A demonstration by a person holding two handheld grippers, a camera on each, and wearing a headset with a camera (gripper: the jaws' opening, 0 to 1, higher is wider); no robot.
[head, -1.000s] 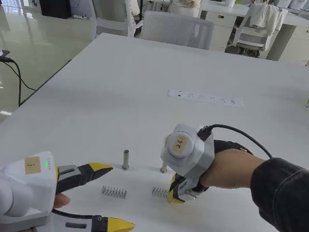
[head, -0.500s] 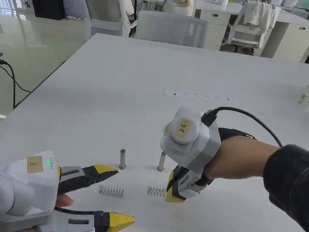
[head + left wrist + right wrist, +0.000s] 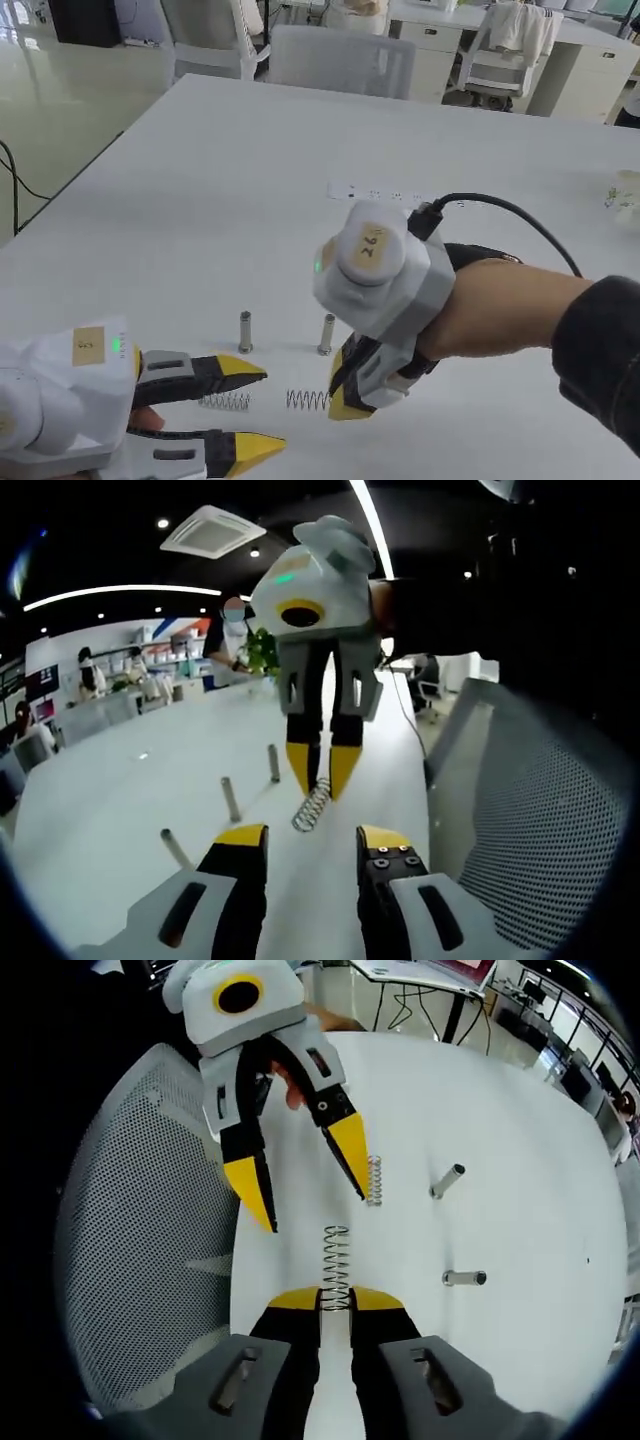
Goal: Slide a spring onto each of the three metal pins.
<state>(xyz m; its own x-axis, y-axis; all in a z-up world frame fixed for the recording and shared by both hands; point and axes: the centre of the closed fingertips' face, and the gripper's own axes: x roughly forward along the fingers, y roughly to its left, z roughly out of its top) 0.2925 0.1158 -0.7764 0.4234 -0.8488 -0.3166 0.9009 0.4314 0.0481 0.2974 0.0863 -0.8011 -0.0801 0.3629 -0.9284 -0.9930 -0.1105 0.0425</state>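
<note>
Near edge of desk (image 3: 200,200), left end: left gripper (image 3: 262,408), jaws spread wide, nothing between them. Loose spring (image 3: 224,401) lies flat just beside one jaw tip. First pin (image 3: 245,332) stands upright behind it; second pin (image 3: 326,335) stands upright further right. Held spring (image 3: 306,400) lies level at the desk surface, its right end pinched in the right gripper (image 3: 338,402), jaws pressed onto the coil.

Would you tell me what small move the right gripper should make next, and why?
Probably lift the spring and carry it over the nearest pin. The right gripper looks shut on one end of it, it lies flat on the table, and that pin stands upright and bare just beyond.
</note>
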